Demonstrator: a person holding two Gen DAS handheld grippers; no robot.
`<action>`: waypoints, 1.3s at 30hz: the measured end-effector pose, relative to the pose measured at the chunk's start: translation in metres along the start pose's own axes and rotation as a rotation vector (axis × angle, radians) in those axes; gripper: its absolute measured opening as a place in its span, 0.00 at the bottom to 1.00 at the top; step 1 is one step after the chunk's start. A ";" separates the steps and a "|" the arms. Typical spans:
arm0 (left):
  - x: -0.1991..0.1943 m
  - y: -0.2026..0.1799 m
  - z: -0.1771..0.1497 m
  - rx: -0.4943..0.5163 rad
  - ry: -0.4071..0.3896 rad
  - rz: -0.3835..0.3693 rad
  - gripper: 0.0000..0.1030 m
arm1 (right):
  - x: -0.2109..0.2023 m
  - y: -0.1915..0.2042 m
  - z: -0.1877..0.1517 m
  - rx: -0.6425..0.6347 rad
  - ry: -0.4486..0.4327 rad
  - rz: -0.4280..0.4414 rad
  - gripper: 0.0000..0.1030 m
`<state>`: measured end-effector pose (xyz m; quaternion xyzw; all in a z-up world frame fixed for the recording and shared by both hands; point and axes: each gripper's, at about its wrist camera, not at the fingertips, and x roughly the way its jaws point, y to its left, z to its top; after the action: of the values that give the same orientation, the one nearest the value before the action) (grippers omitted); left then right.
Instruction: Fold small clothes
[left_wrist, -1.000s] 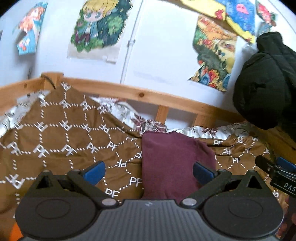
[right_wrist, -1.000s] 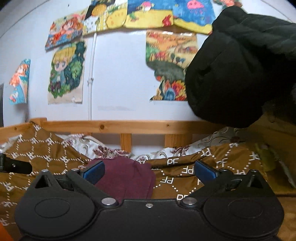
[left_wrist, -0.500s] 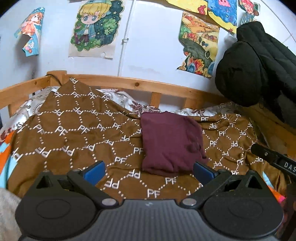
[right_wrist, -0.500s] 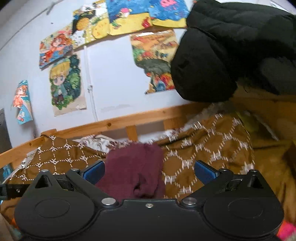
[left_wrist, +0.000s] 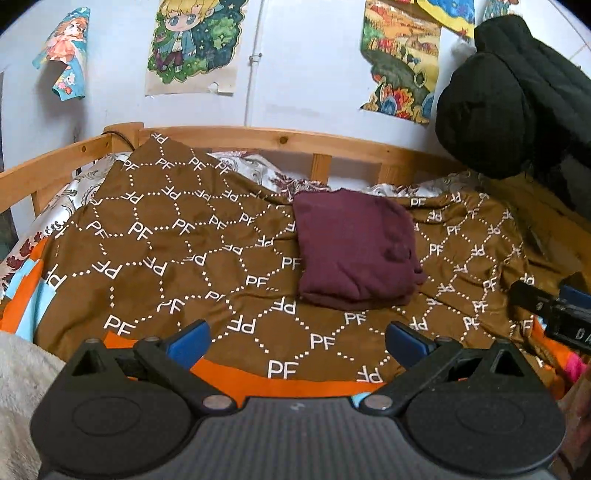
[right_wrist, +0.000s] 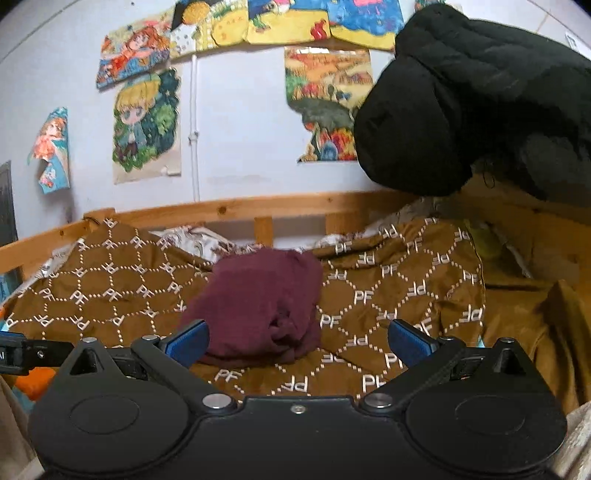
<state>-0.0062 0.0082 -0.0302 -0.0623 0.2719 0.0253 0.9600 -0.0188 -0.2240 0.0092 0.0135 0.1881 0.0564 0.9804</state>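
Maroon garment (left_wrist: 356, 251) lay folded in a compact stack on brown PF-print blanket (left_wrist: 177, 251), toward the wooden bed rail (left_wrist: 280, 138). Left gripper (left_wrist: 297, 341) spread wide, blue pads (left_wrist: 188, 341) empty, hovered above the blanket's near orange edge, apart from the garment. Right gripper (right_wrist: 297, 341) likewise spread wide, held nothing, garment (right_wrist: 264, 310) just ahead of its left pad. Black jacket (right_wrist: 469, 99) hung at right against the postered wall (right_wrist: 236, 122).
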 end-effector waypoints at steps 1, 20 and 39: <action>0.002 0.000 0.000 0.002 0.005 0.002 0.99 | 0.000 -0.001 0.000 0.006 0.002 -0.001 0.99; 0.012 0.001 0.000 0.012 0.030 0.016 0.99 | 0.013 -0.013 -0.003 0.078 0.047 -0.004 1.00; 0.012 0.001 -0.001 0.012 0.030 0.017 0.99 | 0.014 -0.013 -0.003 0.078 0.051 -0.004 0.99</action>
<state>0.0040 0.0092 -0.0373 -0.0547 0.2871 0.0310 0.9558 -0.0056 -0.2354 0.0002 0.0500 0.2150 0.0471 0.9742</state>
